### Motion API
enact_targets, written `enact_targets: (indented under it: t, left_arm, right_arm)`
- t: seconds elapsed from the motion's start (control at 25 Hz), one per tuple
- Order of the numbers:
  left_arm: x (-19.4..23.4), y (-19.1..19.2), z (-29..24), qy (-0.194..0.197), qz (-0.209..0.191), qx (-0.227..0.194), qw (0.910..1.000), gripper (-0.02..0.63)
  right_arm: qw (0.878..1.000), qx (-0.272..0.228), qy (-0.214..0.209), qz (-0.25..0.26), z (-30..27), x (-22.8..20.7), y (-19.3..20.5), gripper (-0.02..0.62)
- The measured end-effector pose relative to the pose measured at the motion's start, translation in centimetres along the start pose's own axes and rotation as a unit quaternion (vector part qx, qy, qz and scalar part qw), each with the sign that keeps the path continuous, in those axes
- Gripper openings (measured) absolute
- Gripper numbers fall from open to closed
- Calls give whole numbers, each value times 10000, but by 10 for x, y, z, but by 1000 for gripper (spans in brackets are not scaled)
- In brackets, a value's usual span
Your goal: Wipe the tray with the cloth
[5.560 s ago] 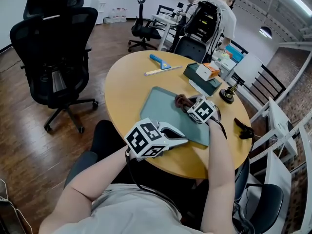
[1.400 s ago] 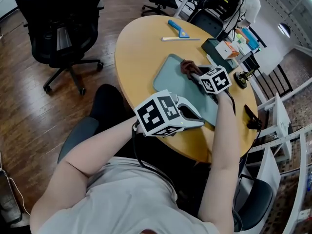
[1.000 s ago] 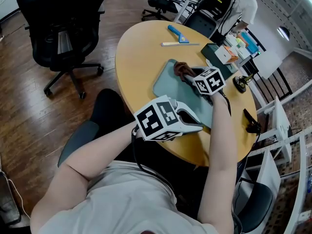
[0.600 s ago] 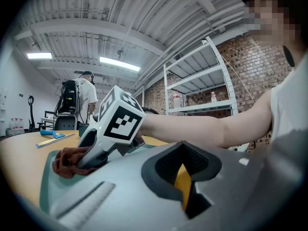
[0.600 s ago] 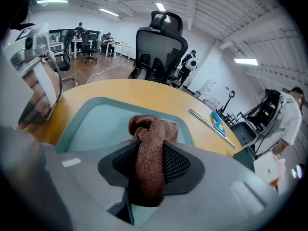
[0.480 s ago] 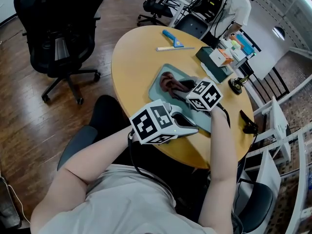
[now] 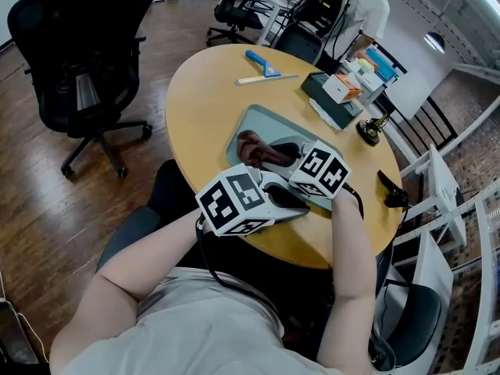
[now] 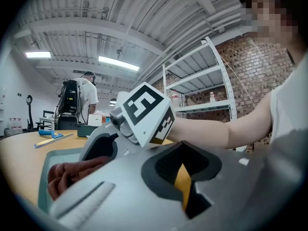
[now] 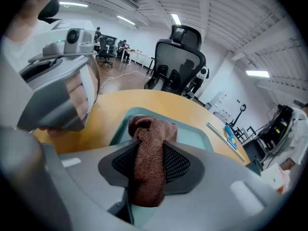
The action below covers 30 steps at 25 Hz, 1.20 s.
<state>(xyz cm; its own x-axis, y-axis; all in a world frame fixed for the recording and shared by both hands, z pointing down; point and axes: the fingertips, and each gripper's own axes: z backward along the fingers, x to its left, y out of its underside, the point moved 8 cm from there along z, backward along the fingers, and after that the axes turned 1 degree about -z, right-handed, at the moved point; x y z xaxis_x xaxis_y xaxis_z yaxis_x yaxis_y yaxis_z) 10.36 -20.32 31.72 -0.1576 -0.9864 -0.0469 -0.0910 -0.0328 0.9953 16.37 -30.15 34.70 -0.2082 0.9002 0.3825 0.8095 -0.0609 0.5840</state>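
Note:
A grey-green tray lies on the round wooden table. My right gripper is shut on a brown cloth, which is bunched on the tray's near left part. In the right gripper view the cloth runs between the dark pads and out onto the tray. My left gripper hovers by the tray's near edge, just beside the right one. Its jaws stand a little apart with only the table showing between them. The left gripper view shows the cloth on the tray.
A blue scraper and a ruler lie at the table's far side. Dark boxes with a white-orange box sit at the far right, a small stand and a black item near the right edge. An office chair stands left.
The right gripper has dragged the cloth from the tray's far end toward me, to its near left part. The left gripper has kept its place by the tray's near edge.

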Motion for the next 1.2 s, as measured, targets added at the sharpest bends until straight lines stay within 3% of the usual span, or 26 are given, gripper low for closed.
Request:
enact_targets:
  t: [0.6,1.2]
  left_arm:
    - [-2,-1,-1,73,-40,-20,10000,322]
    - [-1,-1,-2,61,-49,14,10000,322]
  right_arm:
    - [9968,-262,-594,477,-12,1,-17,132]
    - [9972,165,413,-609,-44,-73,1,132]
